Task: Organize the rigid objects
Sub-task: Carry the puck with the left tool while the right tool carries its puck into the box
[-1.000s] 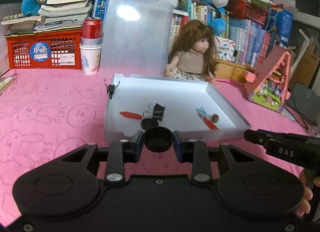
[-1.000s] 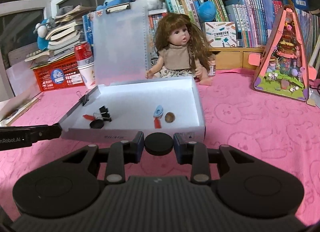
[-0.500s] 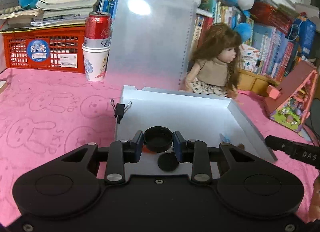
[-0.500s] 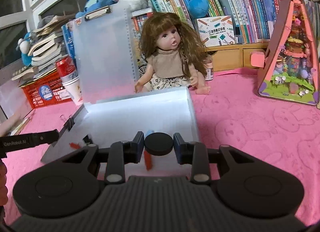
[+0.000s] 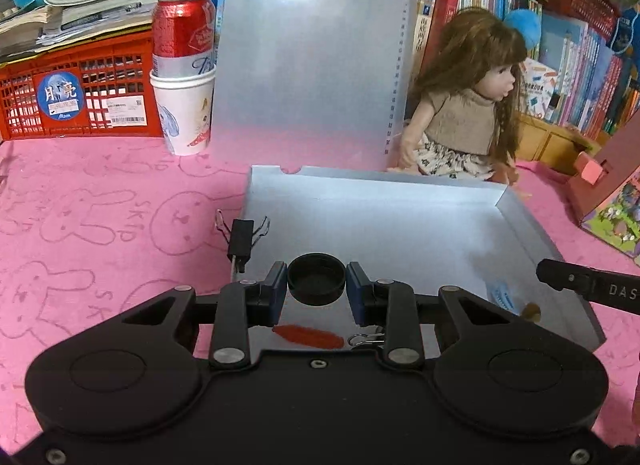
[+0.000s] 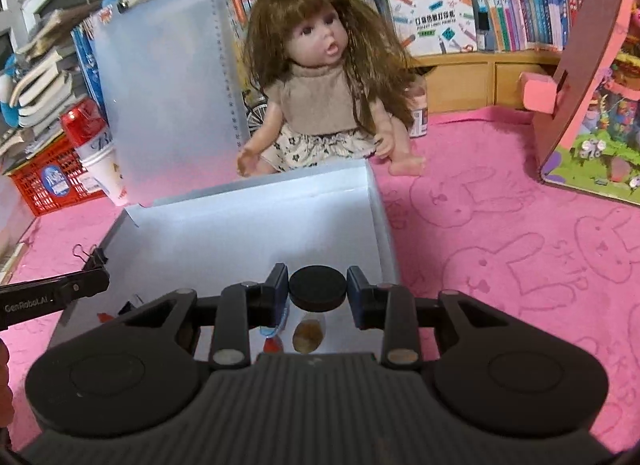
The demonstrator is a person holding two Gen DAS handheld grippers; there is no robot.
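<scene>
Both tools over the white tray, each carrying a black cap

Within the last second the left tool (image 5: 316, 285) and right tool (image 6: 317, 293) had advanced from the near wall to above the tray (image 5: 520, 221) floor, each closed on a black cap (image 5: 316, 284) (open side up on the left; (image 6: 317, 293) on the right), so release looked close. Tool bodies hid most of the red piece (image 5: 308, 337), a binder clip (image 5: 366, 339) and the brown lump (image 6: 307, 337).

Both tools advanced over white box (image 5: 400, 225).
</scene>
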